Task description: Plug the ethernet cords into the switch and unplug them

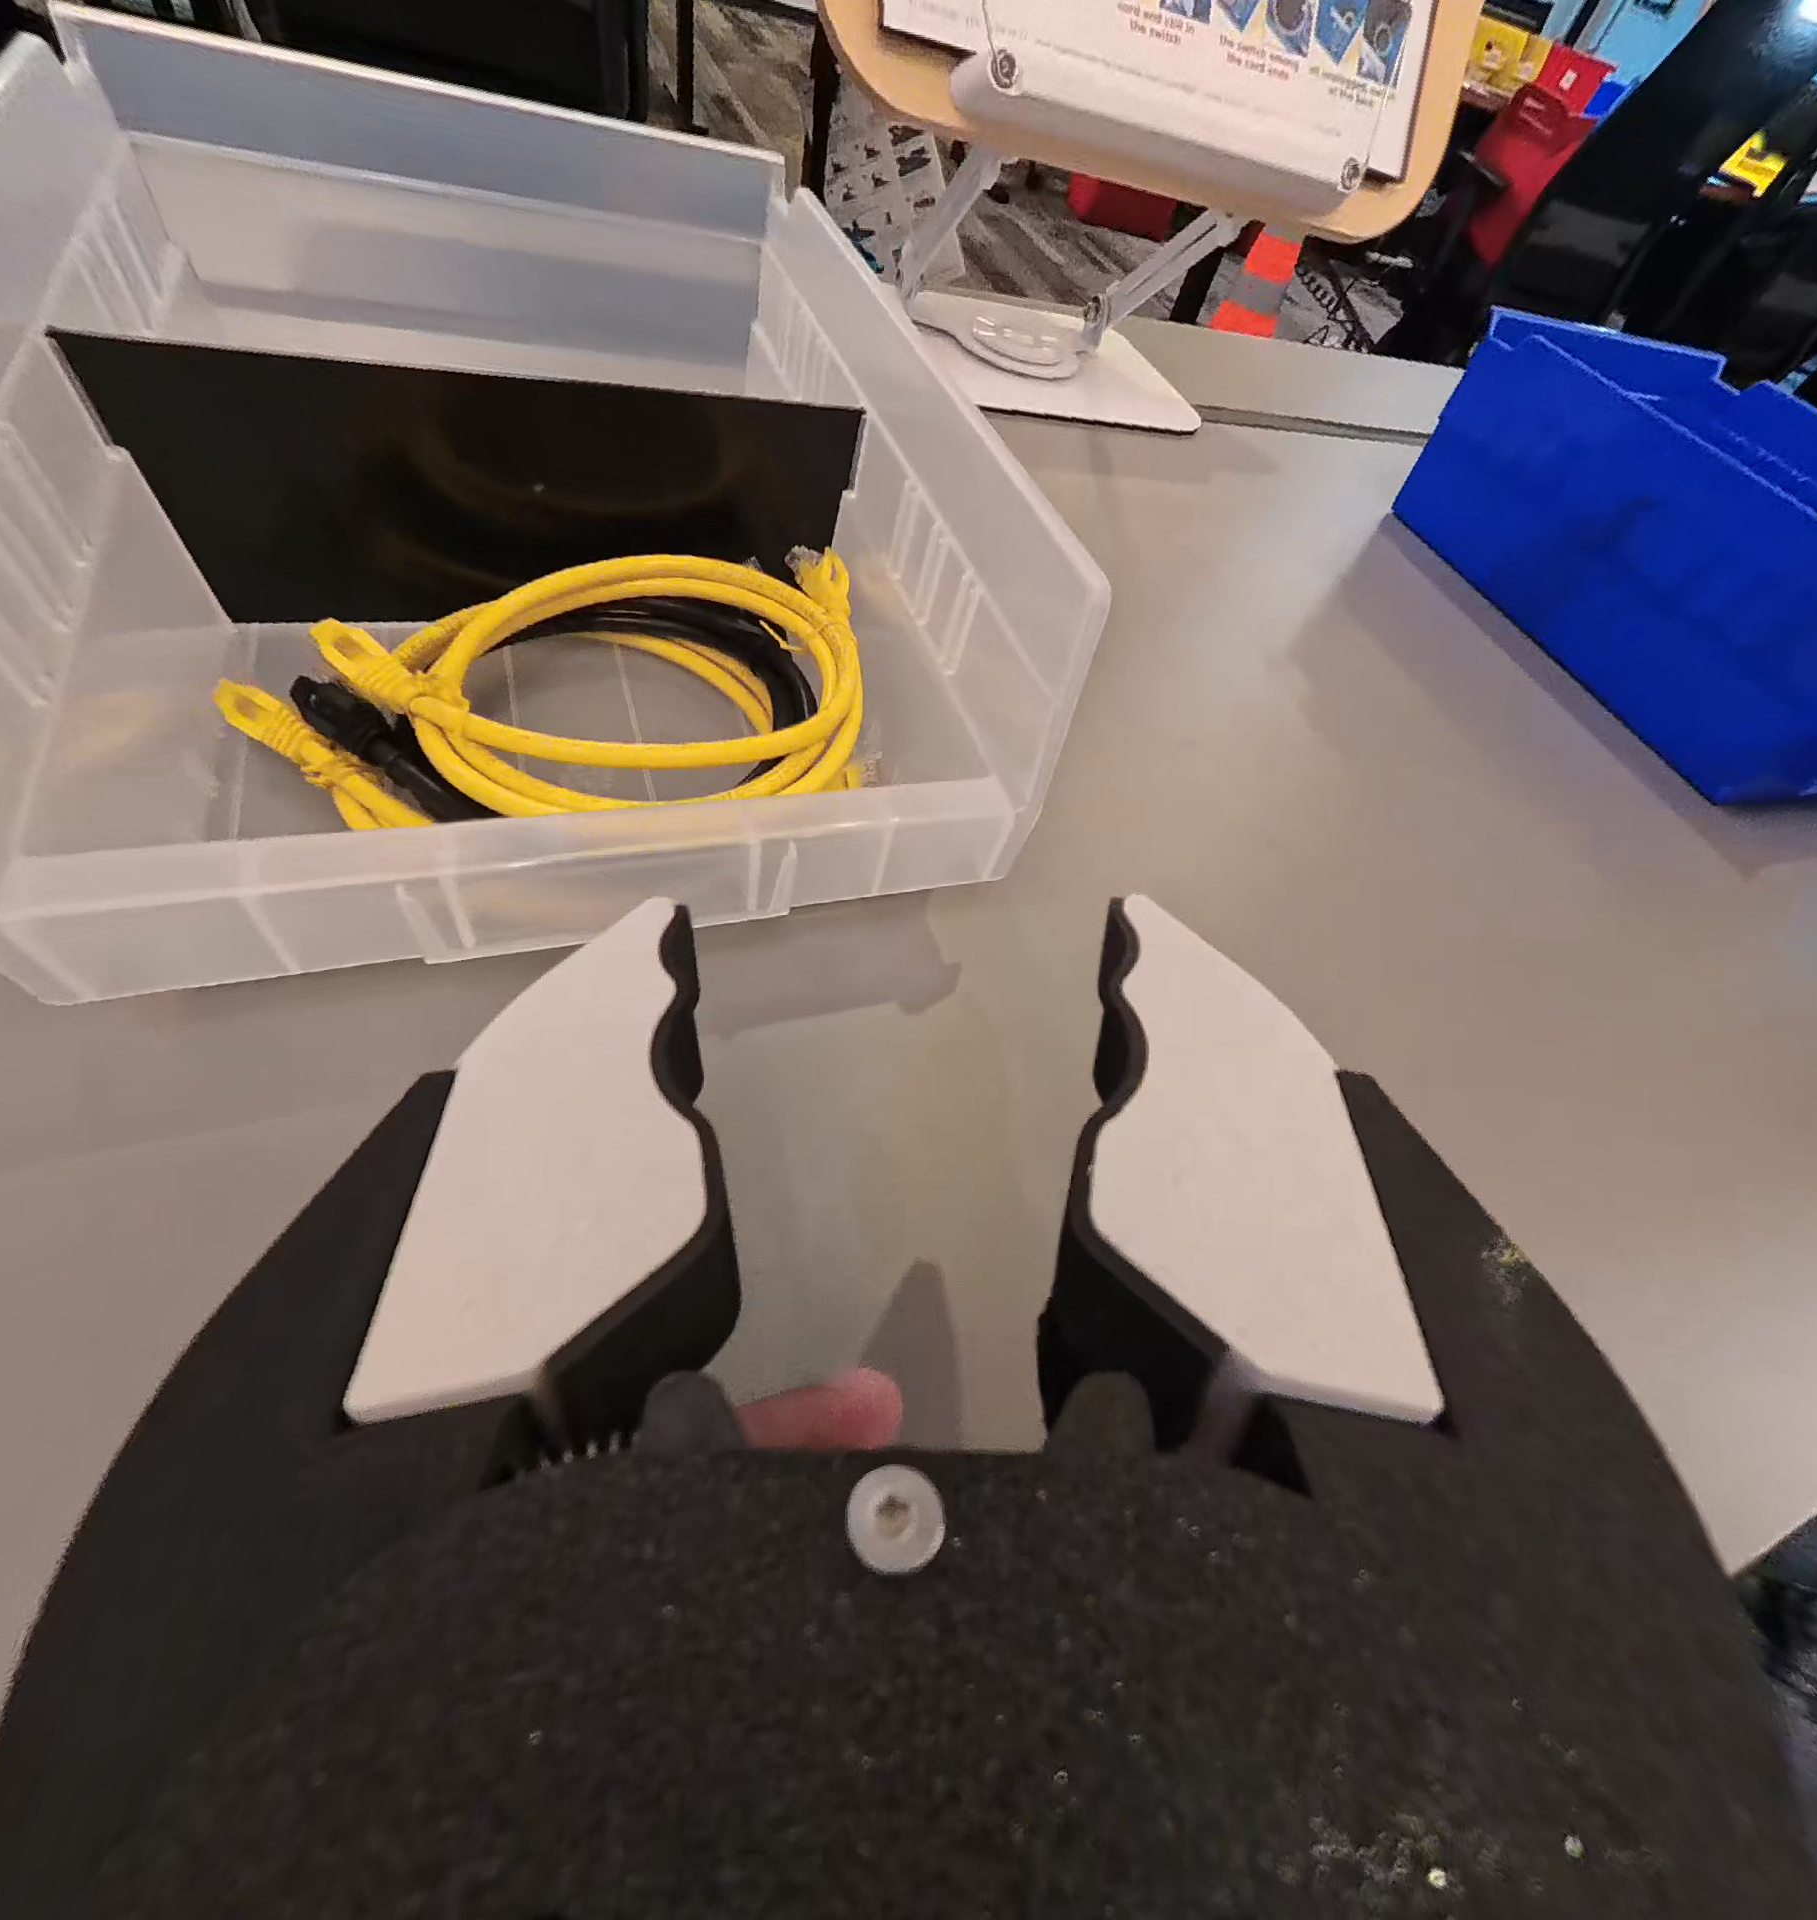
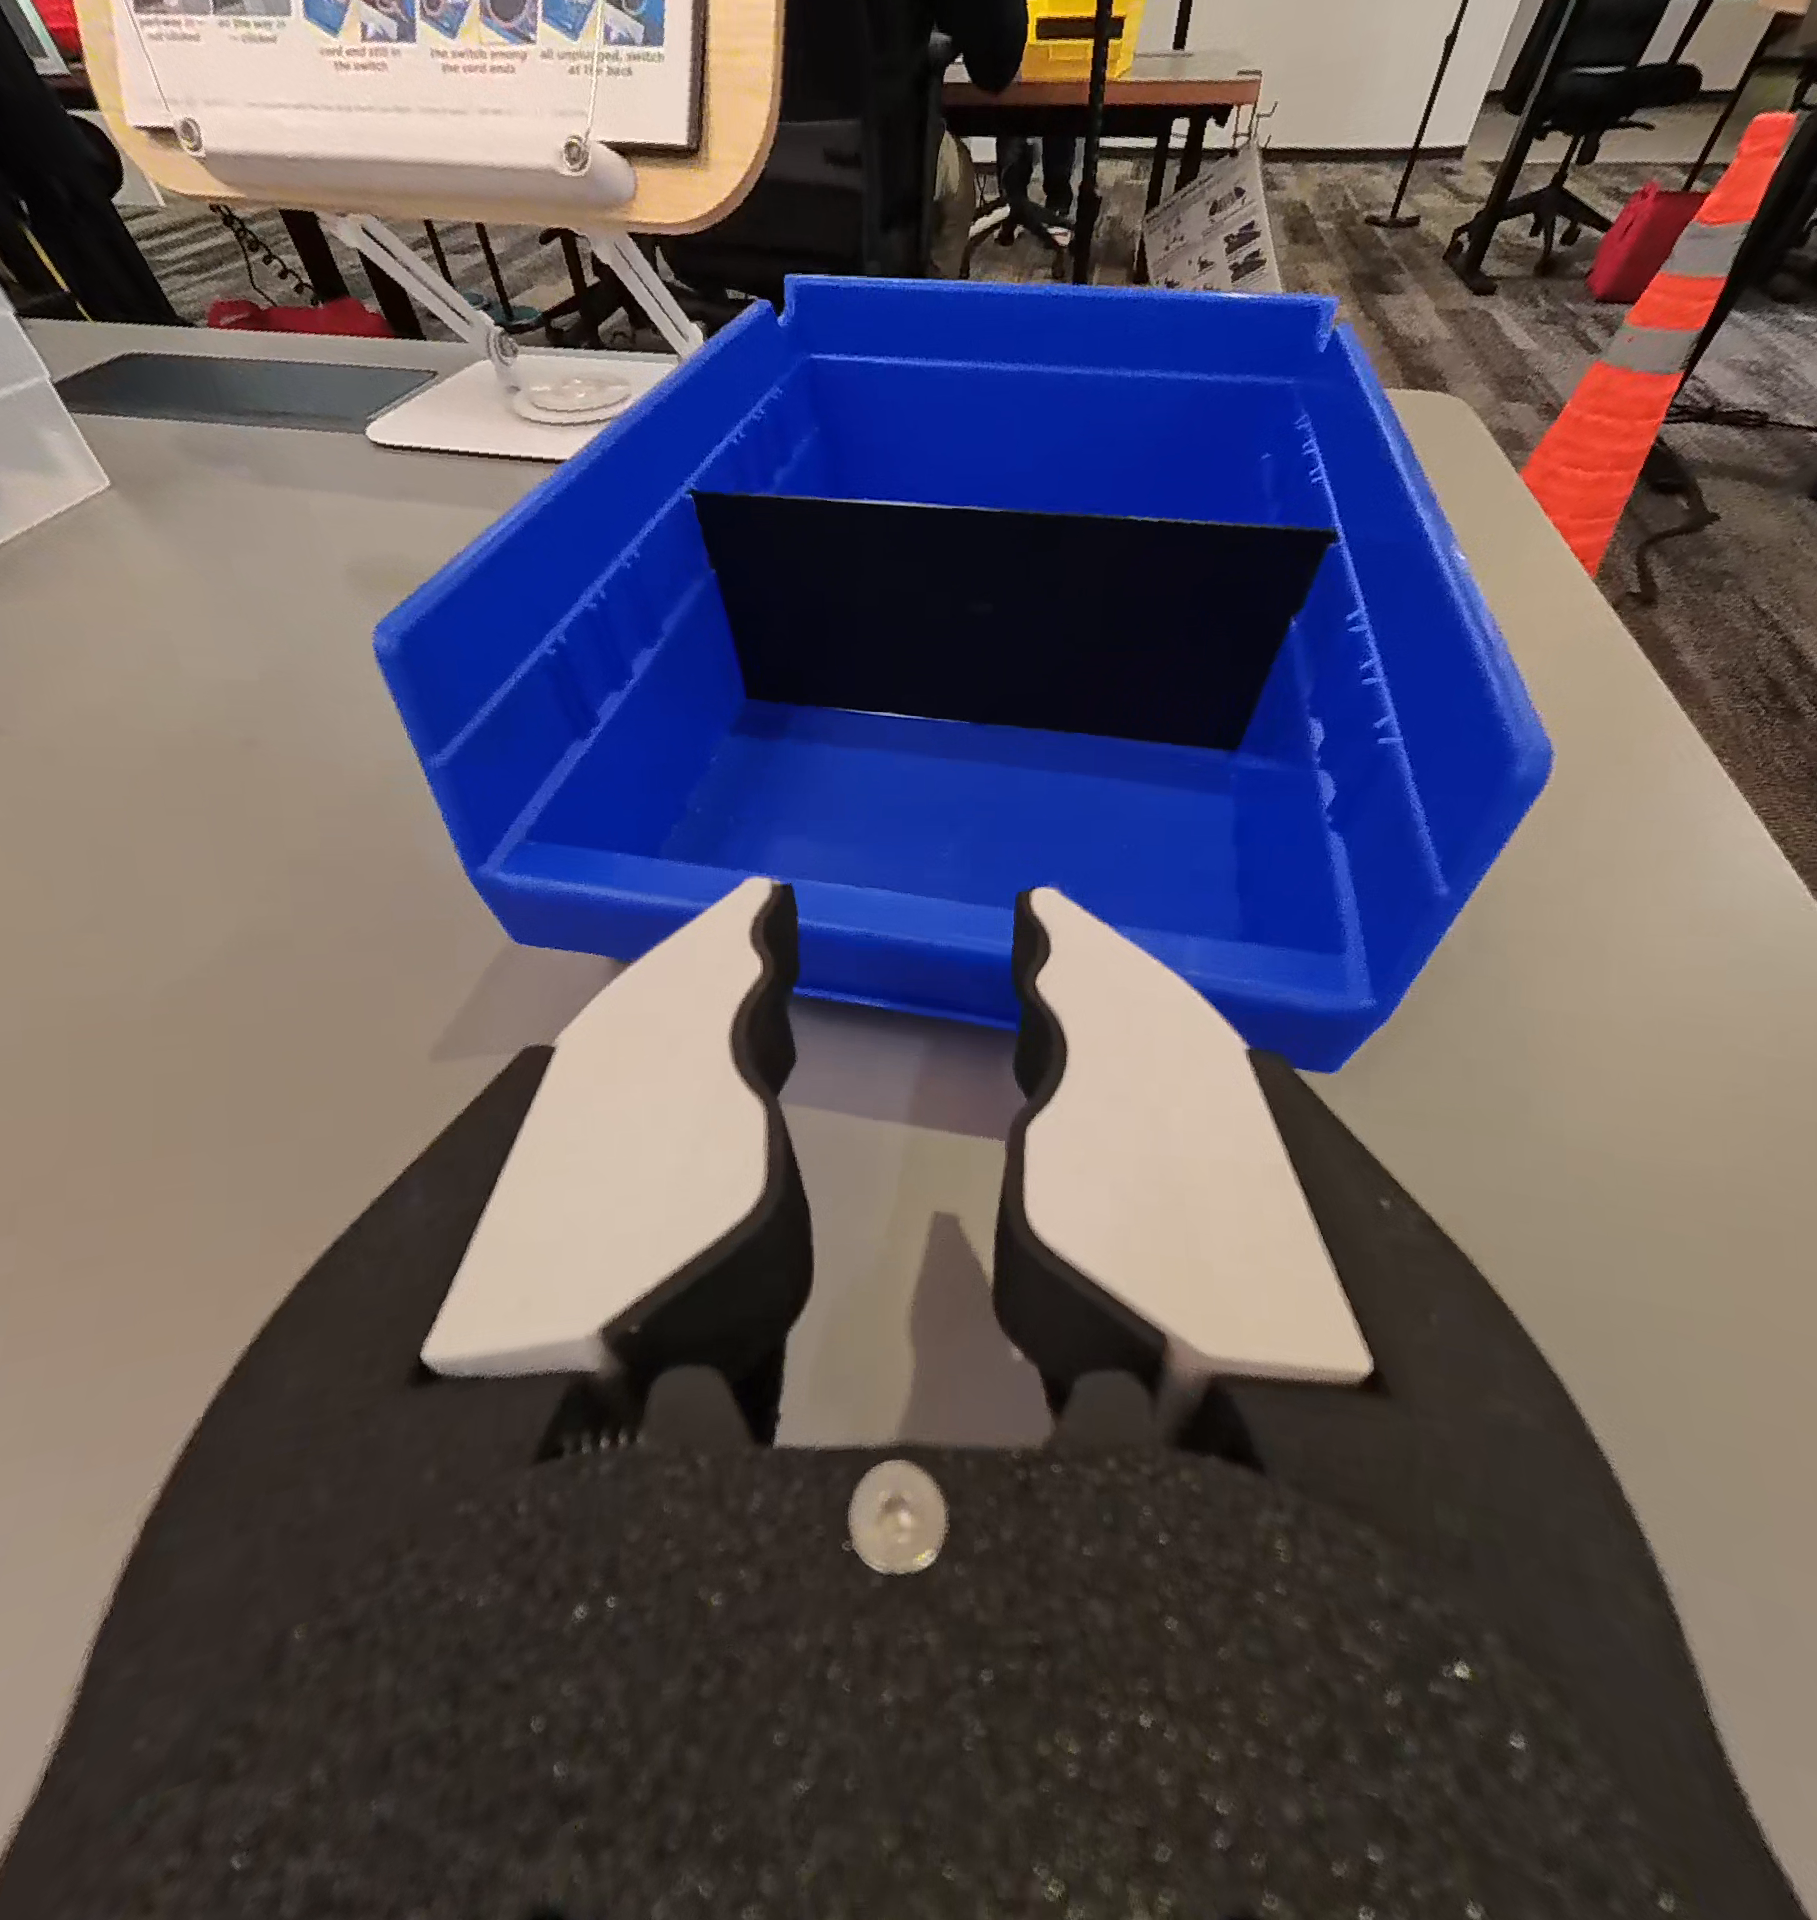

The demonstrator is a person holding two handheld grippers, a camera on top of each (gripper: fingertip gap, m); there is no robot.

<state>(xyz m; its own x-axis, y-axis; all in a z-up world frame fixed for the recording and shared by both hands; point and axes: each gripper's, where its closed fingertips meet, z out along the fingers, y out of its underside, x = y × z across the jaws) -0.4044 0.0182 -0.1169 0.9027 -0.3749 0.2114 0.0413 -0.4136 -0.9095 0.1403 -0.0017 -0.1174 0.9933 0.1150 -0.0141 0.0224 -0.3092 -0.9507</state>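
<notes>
Hovering over the grey table (image 1: 1299, 831), the left tool (image 1: 899, 914) is spread wide and holds nothing; the right tool (image 2: 904, 904) is also parted and bare, facing a blue bin (image 2: 571, 644). Farther on, yellow cords (image 1: 675, 727) and a black cord (image 1: 384, 743) lie coiled in the clear bin (image 1: 468, 894). They look light and floppy; best pinched at the stiff plug ends. No switch is visible.

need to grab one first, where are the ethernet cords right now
In the left wrist view, the ethernet cords lie coiled in the clear bin, ahead-left of the open left gripper.
</notes>
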